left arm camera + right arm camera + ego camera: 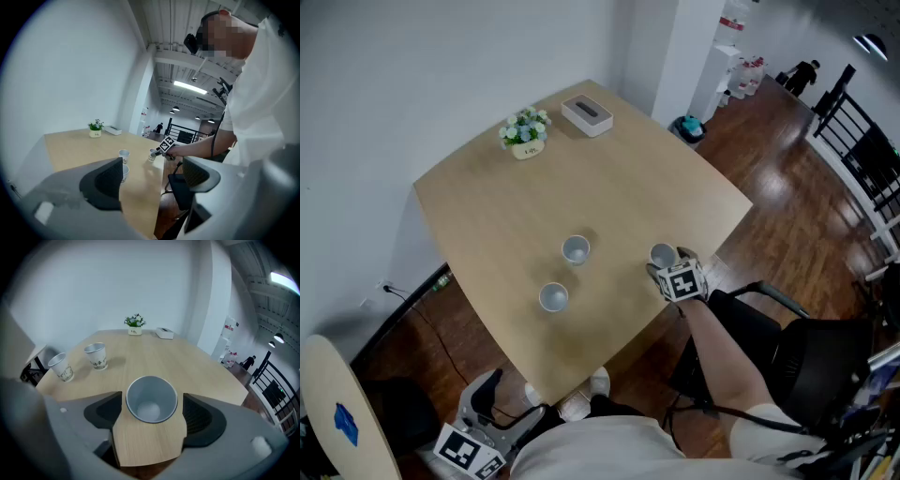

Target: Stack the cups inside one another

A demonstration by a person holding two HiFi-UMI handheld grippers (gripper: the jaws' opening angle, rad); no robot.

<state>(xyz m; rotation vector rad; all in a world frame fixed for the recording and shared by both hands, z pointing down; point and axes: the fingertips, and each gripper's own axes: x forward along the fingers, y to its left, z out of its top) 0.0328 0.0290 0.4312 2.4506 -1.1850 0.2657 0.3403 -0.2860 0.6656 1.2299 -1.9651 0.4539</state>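
Three grey paper cups stand upright on the light wooden table (506,211). One cup (663,255) (151,398) is near the right edge, and my right gripper (668,267) (152,414) is open with a jaw on either side of it, narrow gaps showing at the rim. The other two cups (576,249) (553,297) stand apart near the table's middle; the right gripper view shows them as a farther cup (96,355) and a left cup (61,366). My left gripper (508,412) (152,180) is open and empty, held below the table's near edge.
A small flower pot (525,133) and a white tissue box (587,115) sit at the table's far end. A black chair (811,361) stands to the right on the wooden floor. A round tan board (337,412) is at the lower left. A white wall runs behind the table.
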